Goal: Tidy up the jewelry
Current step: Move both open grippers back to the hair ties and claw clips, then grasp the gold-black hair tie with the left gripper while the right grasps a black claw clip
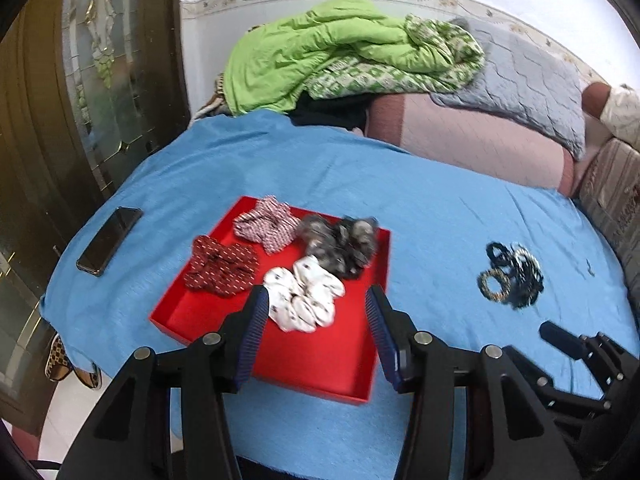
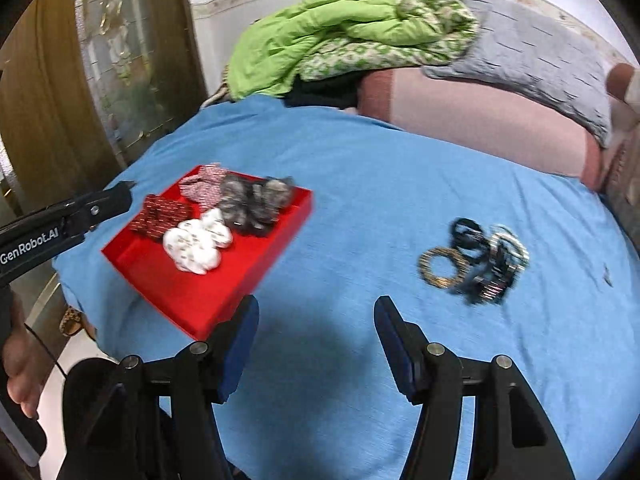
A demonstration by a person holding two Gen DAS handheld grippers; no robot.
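Note:
A red tray (image 1: 328, 364) (image 2: 200, 300) lies on the blue sheet and holds several fabric scrunchies: a white one (image 1: 304, 296) (image 2: 196, 242), a dark red one (image 1: 220, 266), a pink patterned one (image 1: 266, 222) and a grey-black one (image 1: 340, 242). A pile of black and gold hair ties and bracelets (image 1: 510, 274) (image 2: 474, 264) lies on the sheet to the right. My left gripper (image 1: 316, 300) is open and empty just above the tray, near the white scrunchie. My right gripper (image 2: 316, 308) is open and empty over the sheet, between the tray and the pile.
A black phone (image 1: 110, 240) lies on the sheet left of the tray. A green quilt (image 1: 340, 48), a grey pillow (image 1: 520, 76) and a pink bolster (image 1: 472, 136) are heaped at the back. A glass-panelled door (image 1: 100, 60) stands at the left. Slippers (image 1: 60, 360) lie on the floor.

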